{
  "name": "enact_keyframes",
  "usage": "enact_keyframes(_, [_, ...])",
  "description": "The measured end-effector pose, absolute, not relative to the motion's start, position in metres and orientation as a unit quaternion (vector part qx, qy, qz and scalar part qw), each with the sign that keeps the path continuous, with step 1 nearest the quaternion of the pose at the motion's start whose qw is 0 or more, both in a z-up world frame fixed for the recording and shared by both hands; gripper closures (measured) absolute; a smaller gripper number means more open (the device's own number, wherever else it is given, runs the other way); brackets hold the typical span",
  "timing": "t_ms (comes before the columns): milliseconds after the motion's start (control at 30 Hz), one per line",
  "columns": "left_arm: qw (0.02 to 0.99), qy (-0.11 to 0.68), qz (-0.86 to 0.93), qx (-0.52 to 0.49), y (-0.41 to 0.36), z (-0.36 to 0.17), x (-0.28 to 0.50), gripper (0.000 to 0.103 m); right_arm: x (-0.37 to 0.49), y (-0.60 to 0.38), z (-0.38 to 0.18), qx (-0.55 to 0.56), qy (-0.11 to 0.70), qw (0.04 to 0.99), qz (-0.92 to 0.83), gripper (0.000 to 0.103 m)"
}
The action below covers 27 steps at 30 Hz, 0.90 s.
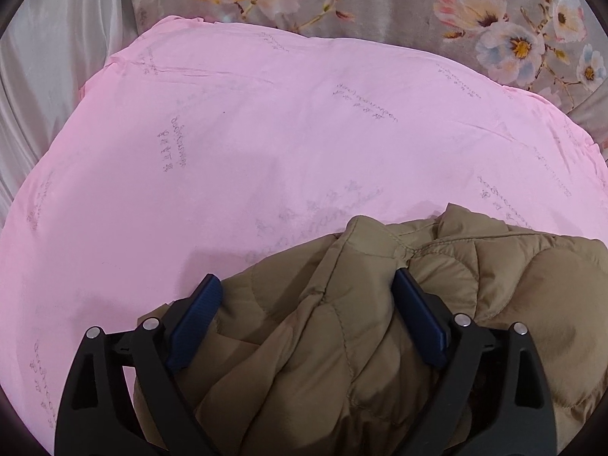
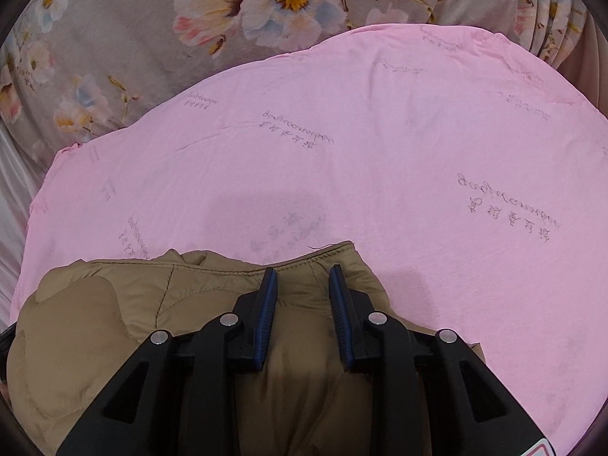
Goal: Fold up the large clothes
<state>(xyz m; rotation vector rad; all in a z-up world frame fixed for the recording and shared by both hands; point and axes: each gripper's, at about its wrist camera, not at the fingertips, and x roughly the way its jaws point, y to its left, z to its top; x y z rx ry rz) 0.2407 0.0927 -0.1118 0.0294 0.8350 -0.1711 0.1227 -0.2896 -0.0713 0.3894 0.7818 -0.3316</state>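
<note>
The left tool [image 1: 306, 296] stands with its blue-padded fingers [image 1: 197, 317] spread wide, one on either side of a bunched ridge of the tan quilted jacket [image 1: 494, 285]. The puffy fabric fills the space between the pads and reaches both of them, but the fingers look spread around the bulk rather than biting into it.

The right tool [image 2: 302, 288] is drawn in much narrower. Its fingers [image 2: 266, 315] press on a fold of the same jacket [image 2: 95, 323] just behind the stitched edge, and the cloth bulges between the pads, so it is clamped on the jacket.

The jacket lies heaped at the near edge of a pink sheet [image 1: 266, 133], which is spread over the bed. Its far side ends short of the middle of the sheet, and the rest of the pink cloth beyond it is bare. Behind the sheet lies a grey floral cover [image 2: 114, 38] with large pale and pink blossoms, and a white satin cloth [image 1: 49, 57] hangs to the left.

The pink sheet carries repeated grey printing, a cursive line above a row of small characters. It sits upside down from here and is too faint to read.
</note>
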Motion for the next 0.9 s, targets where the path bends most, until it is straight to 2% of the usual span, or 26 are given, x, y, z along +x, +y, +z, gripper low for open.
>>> enact_keyframes(233, [0.913, 0.402, -0.061, 0.036, 0.088, -0.106, 0.238, 0.014, 0.125, -0.290, -0.066, 0.181, 0.383, 0.891, -0.162, 0.076])
enact_keyframes(267, [0.916, 0.395, -0.046, 0.049, 0.088, -0.098, 0.232, 0.018, 0.122, -0.288, -0.060, 0.174, 0.384, 0.891, -0.168, 0.076])
enact_keyframes(300, [0.918, 0.391, -0.040, 0.055, 0.087, -0.091, 0.227, 0.028, 0.117, -0.281, -0.052, 0.164, 0.379, 0.894, -0.174, 0.076])
enact_keyframes(333, [0.920, 0.385, -0.043, 0.057, 0.087, -0.080, 0.218, 0.033, 0.111, -0.272, -0.040, 0.154, 0.366, 0.902, -0.168, 0.073])
enact_keyframes(467, [0.934, 0.344, -0.087, 0.031, 0.077, -0.023, 0.180, 0.038, 0.096, -0.225, 0.007, 0.139, 0.321, 0.929, -0.121, 0.071])
enact_keyframes(533, [0.939, 0.326, -0.105, 0.035, 0.061, -0.003, 0.166, 0.049, 0.100, -0.201, 0.021, 0.140, 0.321, 0.933, -0.087, 0.071])
enact_keyframes(600, [0.937, 0.323, -0.128, 0.042, 0.038, 0.008, 0.157, 0.070, 0.107, -0.175, 0.028, 0.131, 0.326, 0.934, -0.060, 0.075])
enact_keyframes(700, [0.928, 0.338, -0.143, 0.060, 0.001, -0.001, 0.157, 0.095, 0.121, -0.144, 0.024, 0.105, 0.339, 0.934, -0.046, 0.094])
enact_keyframes(733, [0.927, 0.341, -0.142, 0.067, -0.008, -0.007, 0.159, 0.097, 0.124, -0.139, 0.021, 0.097, 0.343, 0.933, -0.049, 0.099])
enact_keyframes(800, [0.919, 0.361, -0.138, 0.074, -0.022, -0.028, 0.167, 0.103, 0.131, -0.135, 0.007, 0.095, 0.354, 0.929, -0.051, 0.101])
enact_keyframes(900, [0.909, 0.392, -0.129, 0.067, -0.030, -0.060, 0.182, 0.103, 0.140, -0.143, -0.019, 0.114, 0.379, 0.917, -0.054, 0.103])
